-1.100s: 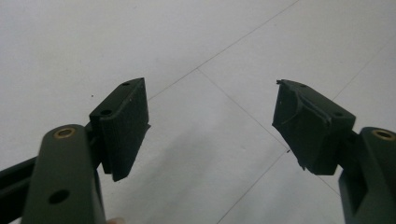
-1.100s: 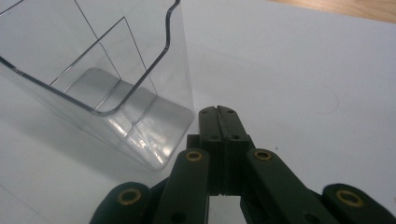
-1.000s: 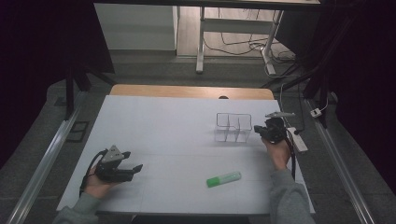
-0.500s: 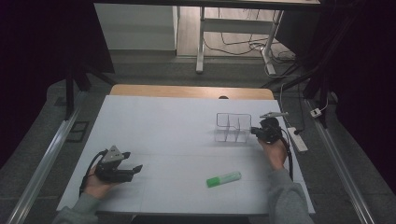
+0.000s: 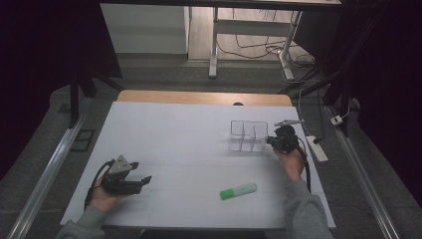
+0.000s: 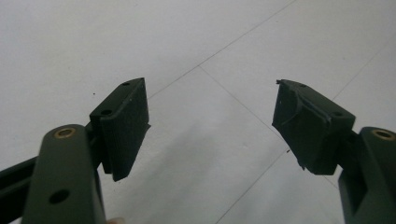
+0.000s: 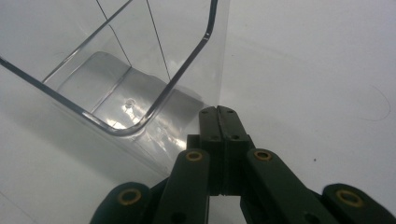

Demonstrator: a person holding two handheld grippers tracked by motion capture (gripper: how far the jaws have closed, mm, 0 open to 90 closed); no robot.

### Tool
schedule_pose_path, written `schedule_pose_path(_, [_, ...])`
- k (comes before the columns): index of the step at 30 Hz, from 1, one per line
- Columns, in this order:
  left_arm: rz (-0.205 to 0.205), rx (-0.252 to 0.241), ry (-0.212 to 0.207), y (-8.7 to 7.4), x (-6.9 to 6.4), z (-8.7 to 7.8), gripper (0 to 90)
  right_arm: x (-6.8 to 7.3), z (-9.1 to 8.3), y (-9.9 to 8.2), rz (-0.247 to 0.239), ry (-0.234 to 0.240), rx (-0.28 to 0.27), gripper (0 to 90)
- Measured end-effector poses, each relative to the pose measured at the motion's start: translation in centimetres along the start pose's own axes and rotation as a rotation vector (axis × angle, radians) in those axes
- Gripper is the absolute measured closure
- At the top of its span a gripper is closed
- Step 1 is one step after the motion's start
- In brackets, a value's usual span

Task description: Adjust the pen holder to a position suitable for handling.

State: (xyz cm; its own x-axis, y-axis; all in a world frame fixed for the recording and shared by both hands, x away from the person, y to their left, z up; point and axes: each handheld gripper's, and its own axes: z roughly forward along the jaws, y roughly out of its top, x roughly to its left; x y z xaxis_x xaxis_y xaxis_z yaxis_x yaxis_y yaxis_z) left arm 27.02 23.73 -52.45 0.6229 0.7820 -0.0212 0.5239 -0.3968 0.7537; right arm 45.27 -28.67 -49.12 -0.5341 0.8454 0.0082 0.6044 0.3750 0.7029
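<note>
The clear plastic divided organiser box [image 5: 247, 136] is seen standing upright on the white table top [image 5: 189, 144], right of centre and toward the far side, well in from the right edge. In the right gripper view its rounded transparent rim [image 7: 116, 128] and inner partitions are seen at upper left, the near corner of the box just beside the jaw tips — contact cannot be told.

The right gripper [image 5: 276, 141] is held at the box's right end, pointed left toward it; its jaws are pressed flat together with nothing between them [image 7: 218, 116]. The right hand [image 5: 291, 162] is set behind it, forearm in a grey sleeve coming up from the bottom edge.

A green highlighter marker [image 5: 238, 191] is seen lying flat near the table's near edge, well apart from the box and from both grippers.

The left gripper [image 5: 142, 180] is rested low at the near-left of the table, pointed right, held by the left hand [image 5: 104, 194]. Its jaws are spread wide, nothing between them [image 6: 212, 135] — bare table under the pads.

Open room: the whole centre and far-left of the table, and a wide strip between the left gripper and the marker.
</note>
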Motion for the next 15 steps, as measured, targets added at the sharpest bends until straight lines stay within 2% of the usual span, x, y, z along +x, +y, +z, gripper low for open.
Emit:
schedule_pose_path(5, [0.001,0.005,0.001,0.0,0.0,0.1,26.9,0.0,0.0,0.0,0.005,-0.003,0.0,89.7])
schedule_pose_path(9, [0.002,0.008,0.001,0.0,0.0,0.1,26.9,0.3,0.2,0.1,0.008,0.018,-0.003,89.7])
schedule_pose_path(15, [-0.004,0.007,0.002,-0.1,0.0,0.1,26.9,1.5,0.9,0.7,-0.017,0.034,0.003,89.7])
